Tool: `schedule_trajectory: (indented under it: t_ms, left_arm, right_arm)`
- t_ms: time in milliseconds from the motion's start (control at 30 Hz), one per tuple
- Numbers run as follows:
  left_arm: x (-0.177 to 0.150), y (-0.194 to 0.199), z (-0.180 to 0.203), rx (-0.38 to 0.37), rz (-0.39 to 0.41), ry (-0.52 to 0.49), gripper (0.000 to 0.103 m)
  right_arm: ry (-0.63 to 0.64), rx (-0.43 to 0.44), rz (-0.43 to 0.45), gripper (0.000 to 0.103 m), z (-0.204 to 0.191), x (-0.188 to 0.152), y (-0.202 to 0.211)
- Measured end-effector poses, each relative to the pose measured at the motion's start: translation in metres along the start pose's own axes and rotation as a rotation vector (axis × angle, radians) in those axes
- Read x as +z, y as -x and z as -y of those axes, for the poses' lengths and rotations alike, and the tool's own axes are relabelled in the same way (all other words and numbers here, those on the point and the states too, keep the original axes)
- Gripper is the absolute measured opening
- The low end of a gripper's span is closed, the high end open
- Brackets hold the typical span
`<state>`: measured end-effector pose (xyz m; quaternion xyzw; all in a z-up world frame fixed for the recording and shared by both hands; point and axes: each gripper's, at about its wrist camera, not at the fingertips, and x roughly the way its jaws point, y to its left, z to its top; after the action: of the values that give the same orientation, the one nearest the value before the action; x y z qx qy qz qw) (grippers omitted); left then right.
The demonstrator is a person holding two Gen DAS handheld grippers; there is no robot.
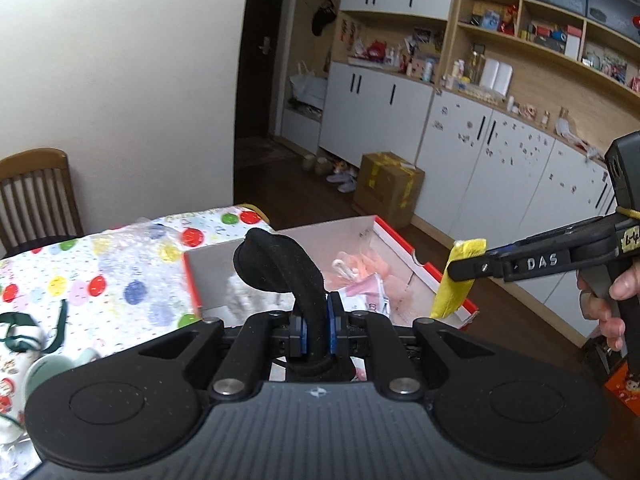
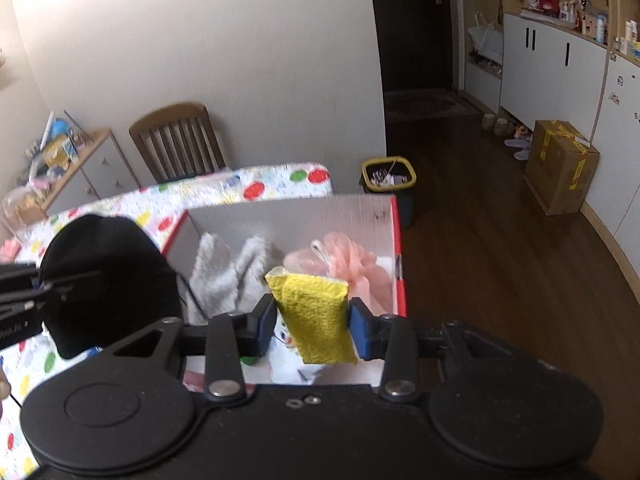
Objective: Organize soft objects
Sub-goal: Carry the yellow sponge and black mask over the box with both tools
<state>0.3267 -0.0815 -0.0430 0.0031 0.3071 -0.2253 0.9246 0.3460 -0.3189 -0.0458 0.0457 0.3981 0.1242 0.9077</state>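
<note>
A: Nearest the left camera, what does the left claw (image 1: pixel 316 332) hold?

B: Its blue pads are pressed almost together on a black, soft knit cap (image 1: pixel 288 268), pinching a fold of it. The rest of the cap curves up and forward above the claw, over the near edge of the box.

A: And the right claw (image 2: pixel 314 330)?

B: It pinches a yellow, textured spongy cloth pad (image 2: pixel 316 316) between its blue pads, which stand partly apart because the pad fills the gap. The pad stands roughly upright, its top above the pads and its bottom hanging below them. A hand (image 1: pixel 612 300) grips that tool's handle at the right edge of the left view.

A: What lies just beyond the claws?

B: An open white cardboard box with red outer sides (image 2: pixel 296 212), set on the desk covered in a white cloth with coloured dots (image 2: pixel 256 188). Inside lie a grey fluffy fabric piece (image 2: pixel 228 272) on the left and a peach-pink mesh bath puff (image 2: pixel 352 260) on the right.

A: Farther off?

B: A brown wooden slat-back chair (image 2: pixel 176 140) by the wall, a dark bin with a yellow rim (image 2: pixel 388 180) on the floor, then a taped brown carton (image 2: pixel 560 164) beside white cabinets (image 2: pixel 552 68).
</note>
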Motion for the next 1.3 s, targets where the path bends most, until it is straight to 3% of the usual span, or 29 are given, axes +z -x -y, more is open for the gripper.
schedule_trajectory:
  t_ms: [533, 1300]
  left_arm:
    - [0.002, -0.086, 0.014, -0.008, -0.144, -0.001, 0.009]
    - [-0.014, -0.138, -0.013, 0.143, -0.328, 0.038, 0.009]
  right_arm:
    - [0.089, 0.027, -0.142, 0.038, 0.006, -0.008, -0.055]
    - [0.142, 0.047, -0.21, 0.038, 0.007, 0.002, -0.108]
